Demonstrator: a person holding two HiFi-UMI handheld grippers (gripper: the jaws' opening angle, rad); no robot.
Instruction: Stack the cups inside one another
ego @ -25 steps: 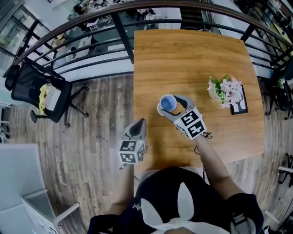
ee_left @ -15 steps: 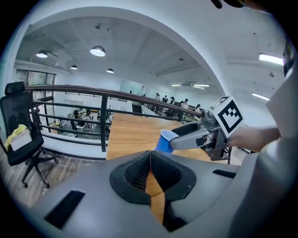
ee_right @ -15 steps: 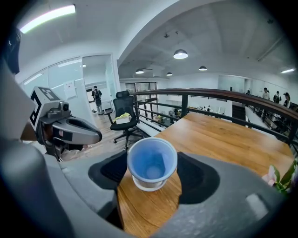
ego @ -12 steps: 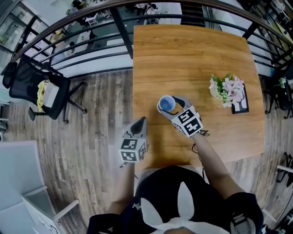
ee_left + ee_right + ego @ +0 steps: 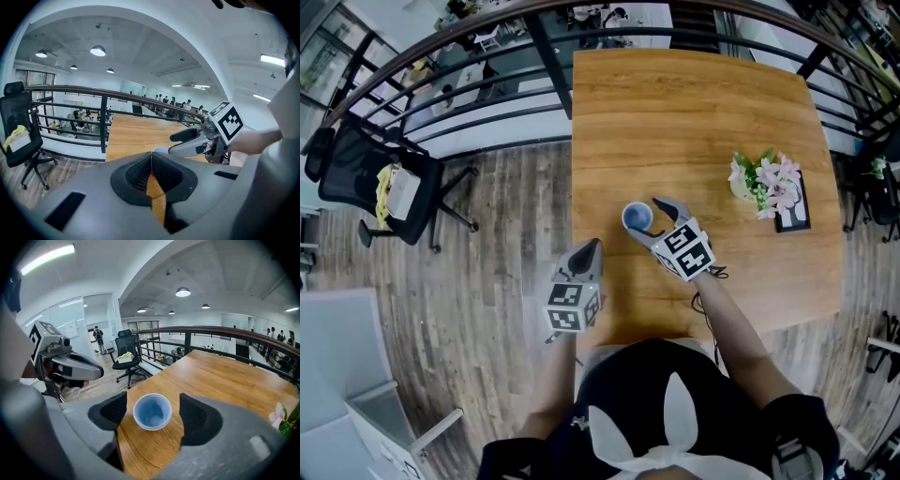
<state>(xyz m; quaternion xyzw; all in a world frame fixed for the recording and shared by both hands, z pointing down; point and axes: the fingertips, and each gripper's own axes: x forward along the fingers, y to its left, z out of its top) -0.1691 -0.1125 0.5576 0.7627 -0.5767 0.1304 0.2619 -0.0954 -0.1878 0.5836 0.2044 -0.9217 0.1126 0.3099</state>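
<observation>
A pale blue cup [image 5: 637, 217] stands upright on the table [image 5: 694, 112], close to the table's left edge and toward its near end. In the right gripper view its open mouth faces up, and bare wood shows on either side of it.

The right claw [image 5: 153, 413] is spread wide around the cup. One dark pad stands off to each side and neither touches the rim. This claw reaches in from the table's near end, low over the wood.

The left claw [image 5: 151, 165] is pressed together with nothing between its pads. It hangs just off the table's left edge, over the plank floor [image 5: 497, 272], pointing along that edge.

A small bunch of pink and white flowers [image 5: 761, 181] sits near the table's right edge. A black office chair [image 5: 370, 183] stands on the floor well to the left of the table.
</observation>
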